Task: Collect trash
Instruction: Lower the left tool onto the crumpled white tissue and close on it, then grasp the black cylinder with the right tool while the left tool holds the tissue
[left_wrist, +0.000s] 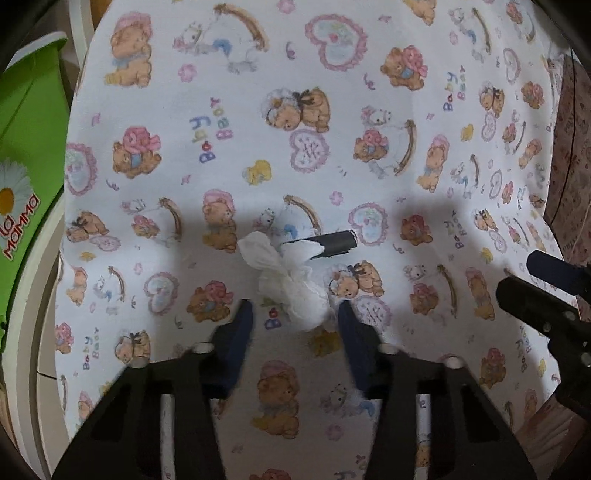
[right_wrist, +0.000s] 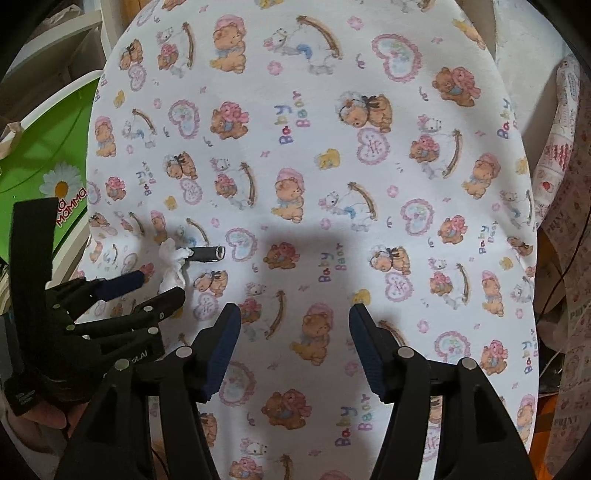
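Teddy-print cloth (left_wrist: 229, 74), left tool (left_wrist: 295, 306) gaping beside tissue (left_wrist: 291, 280) (tube (left_wrist: 338, 242) half-hidden), right tool (right_wrist: 293, 314) apart.

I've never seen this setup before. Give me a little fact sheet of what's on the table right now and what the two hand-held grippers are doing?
surface: table cloth, white with a teddy-bear print
trash: crumpled white tissue touching a small dark tube
beside the table: green bin with a daisy, at the left
left hand-held gripper: fingers either side of the tissue, grip not clear
right hand-held gripper: open, empty, over bare cloth
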